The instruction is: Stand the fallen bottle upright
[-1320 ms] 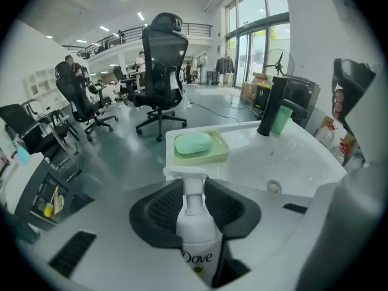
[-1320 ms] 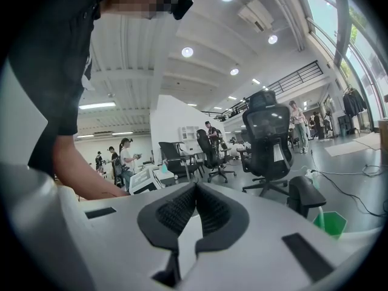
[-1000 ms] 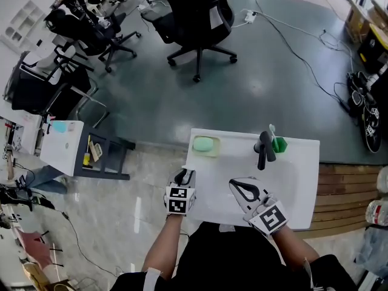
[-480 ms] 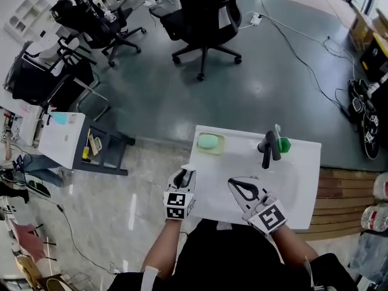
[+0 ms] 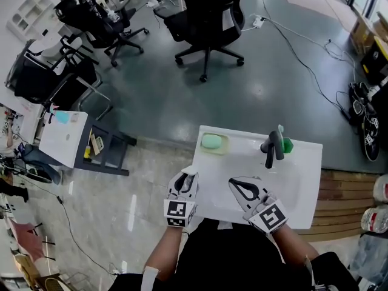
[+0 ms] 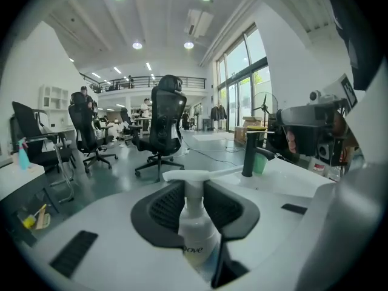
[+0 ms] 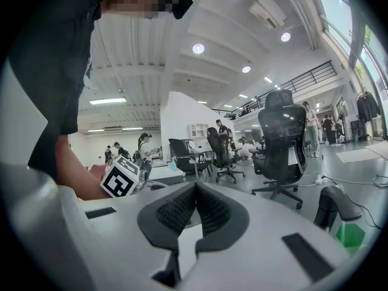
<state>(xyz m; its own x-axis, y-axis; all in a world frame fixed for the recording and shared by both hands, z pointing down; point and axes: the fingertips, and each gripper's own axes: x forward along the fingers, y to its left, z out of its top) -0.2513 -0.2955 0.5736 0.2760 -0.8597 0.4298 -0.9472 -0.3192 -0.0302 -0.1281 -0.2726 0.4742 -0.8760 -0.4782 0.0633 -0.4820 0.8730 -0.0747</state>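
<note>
In a large open office, a person is standing at a white sink [image 5: 307, 162] with a two-jaw tong in each hand. The left gripper [image 5: 183, 183] is clamping a white pump bottle [image 5: 190, 172], its dark ribbed pads pressing on either side of the neck just below the pump head. In the left gripper view the bottle [image 6: 196, 234] is sitting upright between the jaws of that gripper [image 6: 195, 194], with its long spout pointing right towards the black faucet [image 6: 251, 156]. From the head view, the bottle is being held at the sink's left front edge, near the person's body; whether its base is touching the surface cannot be told.

The right gripper [image 5: 241, 188] is hovering over the front of the basin, pointing roughly level, with its jaws brought together at the tips and nothing between them, as the right gripper view [image 7: 194, 189] is showing. At the back of the sink, a green bar of soap [image 5: 211, 141] is lying in its dish at the left, and a green cup [image 5: 287, 144] is standing just beside the faucet [image 5: 272, 147] at the right. Black office chairs [image 5: 209, 17] are standing on the grey floor beyond.
</note>
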